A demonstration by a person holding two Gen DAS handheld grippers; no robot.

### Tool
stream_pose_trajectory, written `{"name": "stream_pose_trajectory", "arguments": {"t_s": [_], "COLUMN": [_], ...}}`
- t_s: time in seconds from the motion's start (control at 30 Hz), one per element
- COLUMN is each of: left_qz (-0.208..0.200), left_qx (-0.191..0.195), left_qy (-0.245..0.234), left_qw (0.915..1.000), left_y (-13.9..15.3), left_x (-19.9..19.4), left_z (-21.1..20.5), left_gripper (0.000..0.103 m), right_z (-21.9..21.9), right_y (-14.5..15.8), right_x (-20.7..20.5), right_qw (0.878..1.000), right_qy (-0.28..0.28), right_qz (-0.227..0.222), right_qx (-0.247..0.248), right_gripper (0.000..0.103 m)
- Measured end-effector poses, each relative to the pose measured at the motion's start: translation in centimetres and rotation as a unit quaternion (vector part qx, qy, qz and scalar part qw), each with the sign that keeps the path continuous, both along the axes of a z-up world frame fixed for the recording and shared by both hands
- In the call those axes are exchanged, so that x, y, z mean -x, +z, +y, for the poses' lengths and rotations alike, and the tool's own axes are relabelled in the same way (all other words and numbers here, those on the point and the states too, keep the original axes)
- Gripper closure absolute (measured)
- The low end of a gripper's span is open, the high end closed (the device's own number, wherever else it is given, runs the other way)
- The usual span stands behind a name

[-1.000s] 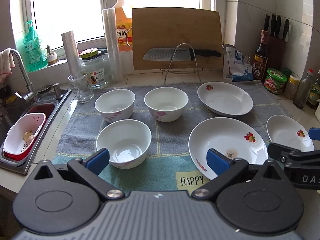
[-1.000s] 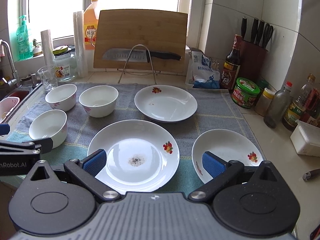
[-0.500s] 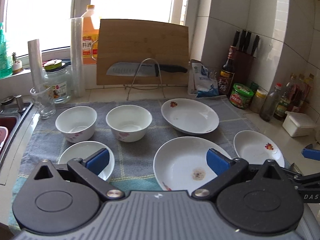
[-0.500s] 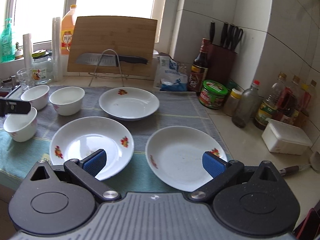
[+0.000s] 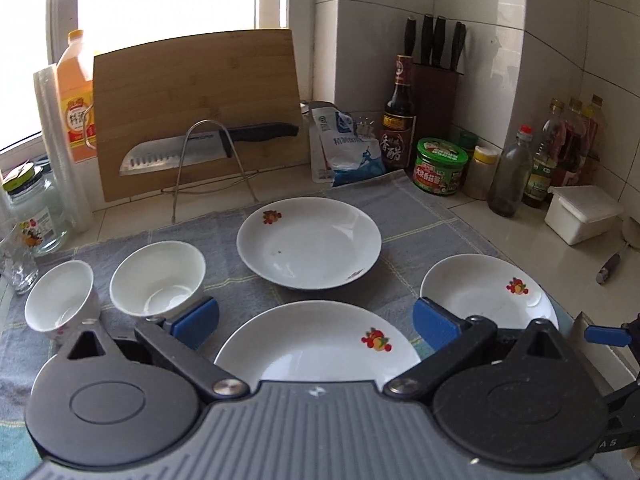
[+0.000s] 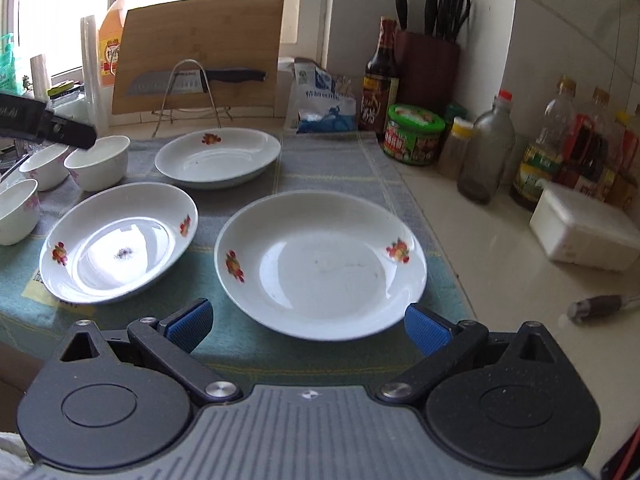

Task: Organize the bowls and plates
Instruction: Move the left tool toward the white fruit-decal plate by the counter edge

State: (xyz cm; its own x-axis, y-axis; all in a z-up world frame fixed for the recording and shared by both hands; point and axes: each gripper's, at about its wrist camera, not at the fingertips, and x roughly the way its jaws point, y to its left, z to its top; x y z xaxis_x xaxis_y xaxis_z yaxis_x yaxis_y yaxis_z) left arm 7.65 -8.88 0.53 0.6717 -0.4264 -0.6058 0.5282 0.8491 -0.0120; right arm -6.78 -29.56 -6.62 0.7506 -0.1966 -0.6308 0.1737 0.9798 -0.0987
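Both tongs are spread wide and nothing is held in them. The left tongs (image 5: 316, 322) are held over the near rim of the large plate (image 5: 320, 344), and the right tongs (image 6: 306, 326) are held just before the near edge of the right plate (image 6: 320, 264). All the dishes lie on the grey towel (image 6: 332, 160) on the worktop (image 6: 480, 248): a third plate (image 6: 218, 156) stands behind, and the bowls (image 5: 158, 276) stand at the left side, apart from each other. Nothing is stacked yet.

Several things can go wrong from here. The plates are smooth and shallow, so a rim that is pinched only at the edge can slip out or tilt when it is lifted. If one plate is put on another too quickly, chipping is possible. The large plate has a dark spot in its middle, seen from the right wrist, which would be covered by stacking. The right plate lies partly over the towel edge near the worktop border, so a push instead of a grip could move it off. The bottles (image 6: 486, 148) at the right could be hit by a wide swing.

Compared with half a second ago, both cameras are turned more to the right, and the right plate is now seen nearer and more central between the right tongs. The dishes themselves are not moved.
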Motion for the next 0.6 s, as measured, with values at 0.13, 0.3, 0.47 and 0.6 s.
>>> {"name": "stream_pose_trajectory", "arguments": {"t_s": [0.13,0.3,0.47,0.6], "left_qz": [0.003,0.02,0.021,0.041], "left_qx": [-0.021,-0.022,-0.035,-0.047], "left_qy": [-0.028,-0.073,-0.111,-0.137], "left_qw": [0.9994,0.9969,0.993,0.9886], "left_y": [-0.2,-0.6,-1.2,-2.6], "left_x": [-0.9,-1.8,-2.7,-3.4], "left_z": [-3.3,-6.6,-9.9,-12.1], "left_gripper": [0.001,0.001,0.001,0.001], "right_z": [-1.3,-2.5,-3.7,-4.3], "right_y": [-1.9,-3.1,-3.9,-4.5], "right_x": [-0.7,-1.5,-1.9,-2.5], "right_qw": [1.0,0.999,0.998,0.997], "right_qy": [0.026,0.048,0.058,0.069], "right_qz": [0.016,0.02,0.022,0.025], "right_qx": [-0.004,0.006,0.003,0.001], "right_gripper": [0.0,0.0,0.0,0.0]}}
